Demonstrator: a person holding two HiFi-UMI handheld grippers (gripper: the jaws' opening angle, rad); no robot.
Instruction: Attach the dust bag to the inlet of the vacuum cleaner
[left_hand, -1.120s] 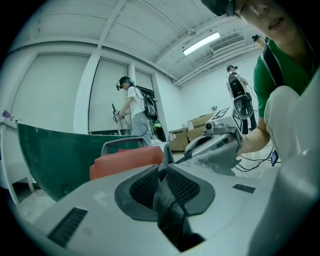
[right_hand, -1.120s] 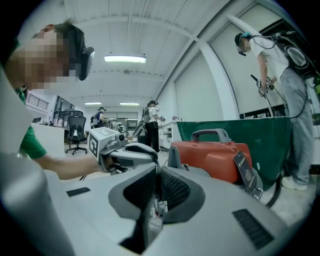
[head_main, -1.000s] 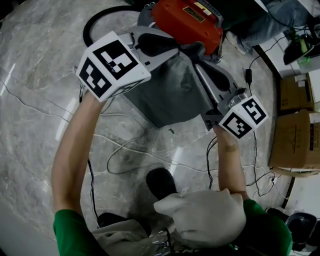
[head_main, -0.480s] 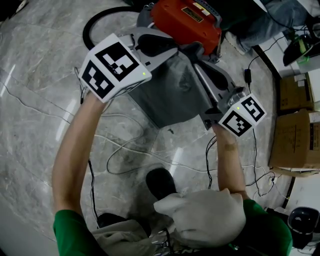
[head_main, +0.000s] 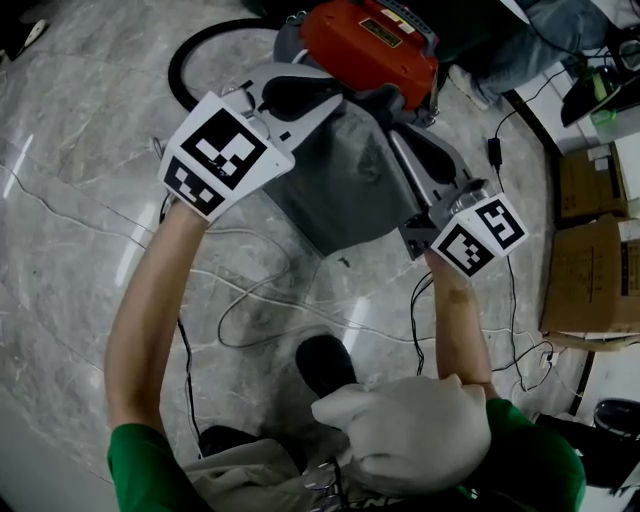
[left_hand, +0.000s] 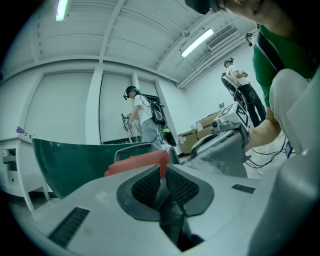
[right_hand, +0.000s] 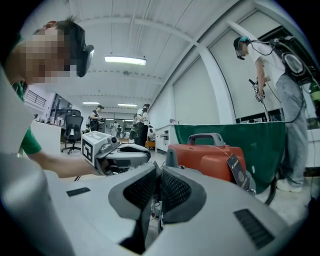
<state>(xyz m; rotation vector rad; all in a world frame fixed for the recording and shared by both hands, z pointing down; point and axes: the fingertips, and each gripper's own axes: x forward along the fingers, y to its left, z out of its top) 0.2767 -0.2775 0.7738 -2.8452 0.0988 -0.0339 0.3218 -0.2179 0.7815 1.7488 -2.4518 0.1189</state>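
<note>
- The grey fabric dust bag (head_main: 345, 185) is stretched between the two grippers just in front of the orange canister vacuum cleaner (head_main: 368, 38). Its upper edge is up against the machine's near end and its body hangs down over the pale marble floor (head_main: 80, 200).
- Gripping it on opposite sides probably serves to spread the bag's mouth wide and square, so it can be pushed onto the inlet. The inlet itself is hidden behind the bag and jaws, so I cannot tell whether the mouth is seated on it yet.
- The left gripper (head_main: 325, 98) is clenched on the bag. In the left gripper view a fold of grey cloth is pinched between its ribbed black pads (left_hand: 145, 186) and trails down out of them.
- The right gripper (head_main: 405, 140) has its jaws nearly together. In the right gripper view only a thin slit is left between the pads, with a narrow dark edge in it, which I judge to be the bag's right rim being grasped.
- Both grippers point roughly level towards the vacuum cleaner, which suits a straight push onto the machine.
</note>
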